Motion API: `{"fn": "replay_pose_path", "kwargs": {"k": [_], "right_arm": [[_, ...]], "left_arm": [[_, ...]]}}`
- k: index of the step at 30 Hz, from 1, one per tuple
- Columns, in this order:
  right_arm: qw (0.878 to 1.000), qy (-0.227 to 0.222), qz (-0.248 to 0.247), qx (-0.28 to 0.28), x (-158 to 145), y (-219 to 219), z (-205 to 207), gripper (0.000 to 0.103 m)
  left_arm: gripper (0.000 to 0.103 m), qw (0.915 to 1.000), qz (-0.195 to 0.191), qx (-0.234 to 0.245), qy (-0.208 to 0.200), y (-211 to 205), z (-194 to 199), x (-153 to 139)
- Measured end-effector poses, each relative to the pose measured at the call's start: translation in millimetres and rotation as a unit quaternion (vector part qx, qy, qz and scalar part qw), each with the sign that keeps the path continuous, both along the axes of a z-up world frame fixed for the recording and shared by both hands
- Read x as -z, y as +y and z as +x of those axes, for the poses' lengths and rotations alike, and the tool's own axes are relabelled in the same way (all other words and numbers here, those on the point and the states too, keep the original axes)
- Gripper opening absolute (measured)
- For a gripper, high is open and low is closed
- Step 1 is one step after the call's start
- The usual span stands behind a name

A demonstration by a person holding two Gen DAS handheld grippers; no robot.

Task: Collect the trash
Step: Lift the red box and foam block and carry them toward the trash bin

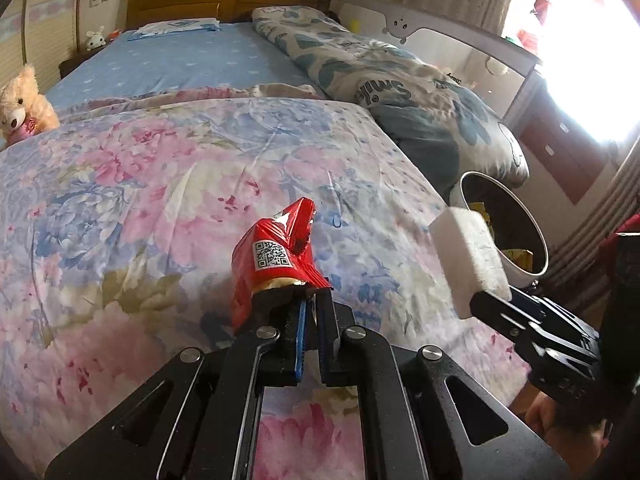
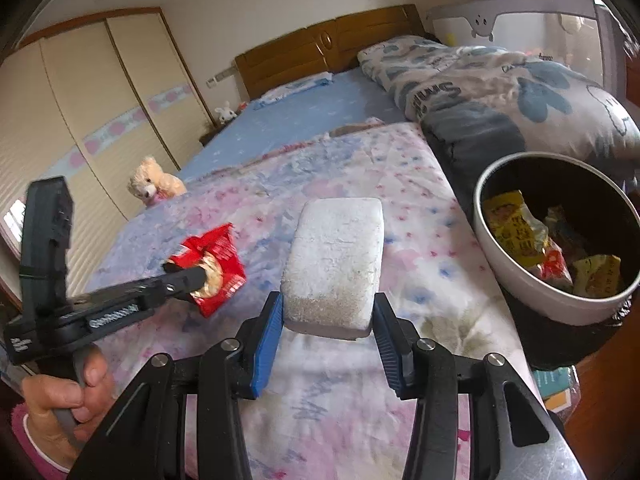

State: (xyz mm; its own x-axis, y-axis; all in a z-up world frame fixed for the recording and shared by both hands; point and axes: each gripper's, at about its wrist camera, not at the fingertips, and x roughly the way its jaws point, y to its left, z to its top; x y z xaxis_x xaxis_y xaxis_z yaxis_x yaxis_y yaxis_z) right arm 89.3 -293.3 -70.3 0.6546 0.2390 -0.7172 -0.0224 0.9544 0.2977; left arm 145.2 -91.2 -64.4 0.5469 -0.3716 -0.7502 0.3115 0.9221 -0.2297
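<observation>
A crumpled red wrapper (image 1: 276,256) with a QR label and a white sponge-like block (image 2: 334,264) hang above the floral bed, near a white bin (image 2: 516,276) holding yellow and red wrappers.

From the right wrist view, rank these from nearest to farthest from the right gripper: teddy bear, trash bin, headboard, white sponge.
1. White sponge: clamped between the jaws of the right gripper.
2. Trash bin: just to the right, beside the bed.
3. Teddy bear: far left, at the bed's edge.
4. Headboard: at the bed's far end.
</observation>
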Motion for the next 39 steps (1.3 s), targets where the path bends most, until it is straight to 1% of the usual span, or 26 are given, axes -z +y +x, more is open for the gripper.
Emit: {"fn": "replay_pose_path", "kwargs": {"k": [5, 8, 10, 12, 14, 15, 16, 17, 18, 22, 28, 31, 39], "right_arm": [[0.999, 0.03, -0.014, 0.003, 17, 0, 9, 0.047], [0.999, 0.037, -0.01, 0.006, 22, 0, 11, 0.054], [0.999, 0.037, -0.009, 0.01, 23, 0, 12, 0.063], [0.999, 0.027, -0.019, 0.017, 21, 2, 12, 0.066], [0.999, 0.024, -0.025, 0.02, 22, 3, 14, 0.066], [0.999, 0.026, -0.027, 0.02, 24, 3, 16, 0.064], [0.999, 0.029, -0.03, 0.021, 26, 3, 18, 0.053], [0.999, 0.033, -0.03, 0.02, 28, 3, 19, 0.047], [0.999, 0.034, -0.03, 0.02, 29, 2, 19, 0.047], [0.999, 0.015, -0.024, 0.026, 19, -1, 11, 0.047], [0.999, -0.007, -0.009, 0.031, 0, -13, 3, 0.047], [0.999, -0.012, -0.004, 0.039, -5, -22, -1, 0.047], [0.998, -0.008, -0.001, 0.058, -6, -42, -11, 0.047]], "left_arm": [[0.004, 1.0, -0.004, -0.002, 0.005, 3, 1, 4], [0.004, 0.9999, -0.007, -0.002, 0.007, 5, 1, 6], [0.004, 0.9999, -0.009, -0.001, 0.008, 4, 1, 6], [0.004, 0.9999, -0.009, 0.001, 0.007, 4, 1, 6], [0.004, 0.9999, -0.01, 0.003, 0.008, 3, 1, 7], [0.004, 0.9999, -0.01, 0.003, 0.009, 4, 1, 8], [0.004, 0.9999, -0.011, 0.002, 0.01, 4, 2, 9], [0.003, 0.9999, -0.013, 0.001, 0.011, 5, 2, 9], [0.003, 0.9998, -0.016, 0.001, 0.013, 7, 3, 9], [0.003, 0.9998, -0.019, 0.005, 0.006, 5, 1, 3], [0.003, 0.999, -0.034, 0.028, -0.01, -8, -6, -14], [0.003, 0.9988, -0.025, 0.04, -0.012, -20, -7, -16], [0.003, 0.9973, -0.01, 0.071, -0.014, -51, -11, -17]]}}
